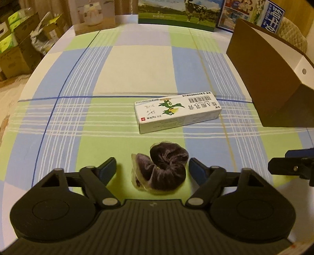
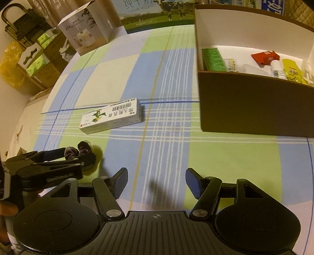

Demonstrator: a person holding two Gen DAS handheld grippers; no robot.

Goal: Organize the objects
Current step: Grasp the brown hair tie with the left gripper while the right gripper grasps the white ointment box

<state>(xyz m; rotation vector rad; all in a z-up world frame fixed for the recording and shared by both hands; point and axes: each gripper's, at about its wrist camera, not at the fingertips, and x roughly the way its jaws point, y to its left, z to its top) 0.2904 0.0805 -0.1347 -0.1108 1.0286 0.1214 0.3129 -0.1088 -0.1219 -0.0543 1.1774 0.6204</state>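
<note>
A dark purple velvet scrunchie (image 1: 166, 168) (image 2: 84, 147) with a bit of clear wrapper lies on the checked tablecloth. My left gripper (image 1: 152, 162) (image 2: 78, 155) is lowered around it and open: the right pad is almost at the fabric, the left pad stands clear. Just beyond lies a long white ointment box (image 1: 177, 112) (image 2: 111, 116), flat on the cloth. At the right stands a brown storage box (image 1: 270, 78) (image 2: 255, 109) with a white inside. My right gripper (image 2: 157, 176) (image 1: 290, 162) hovers open over bare cloth with nothing between its fingers.
The brown box holds a green packet (image 2: 213, 58), a red packet (image 2: 265, 56), a yellow pack (image 2: 292, 70) and a small white bottle. Along the table's far edge stand a humidifier carton (image 2: 86, 29) and a milk carton box (image 1: 176, 13). Stacked boxes (image 1: 13, 49) stand on the floor at the left.
</note>
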